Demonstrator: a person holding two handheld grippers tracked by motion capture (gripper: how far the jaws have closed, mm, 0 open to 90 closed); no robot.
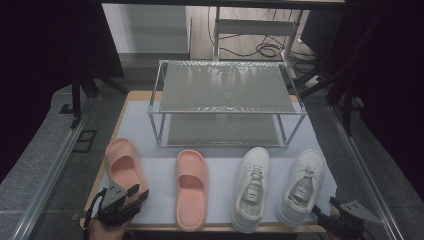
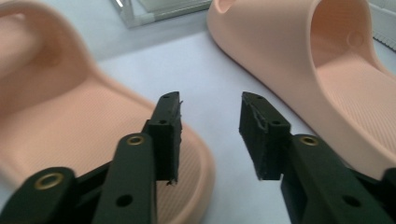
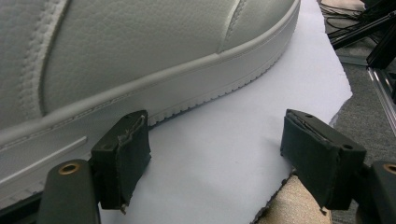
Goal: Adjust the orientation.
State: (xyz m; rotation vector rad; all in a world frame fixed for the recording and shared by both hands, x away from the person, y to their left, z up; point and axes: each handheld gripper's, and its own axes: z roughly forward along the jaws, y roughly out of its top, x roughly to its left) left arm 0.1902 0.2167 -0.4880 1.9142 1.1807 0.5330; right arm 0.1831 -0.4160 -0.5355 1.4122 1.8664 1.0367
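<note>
**Shoes lined up near the rack**

Rack (image 1: 227, 102) far. Left pink slipper (image 1: 125, 167) at near left; left gripper (image 1: 134, 196) over its heel rim, jaws parted, nothing pinched. Right gripper (image 1: 324, 214) open, empty, beside right sneaker (image 1: 301, 186).

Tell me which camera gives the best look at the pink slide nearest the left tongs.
The high view: it shows the whole left pink slide from above, its heel at the left tongs. The left gripper view shows its heel end, close and blurred, under the open jaws. The right gripper view looks at a white sneaker.
</note>
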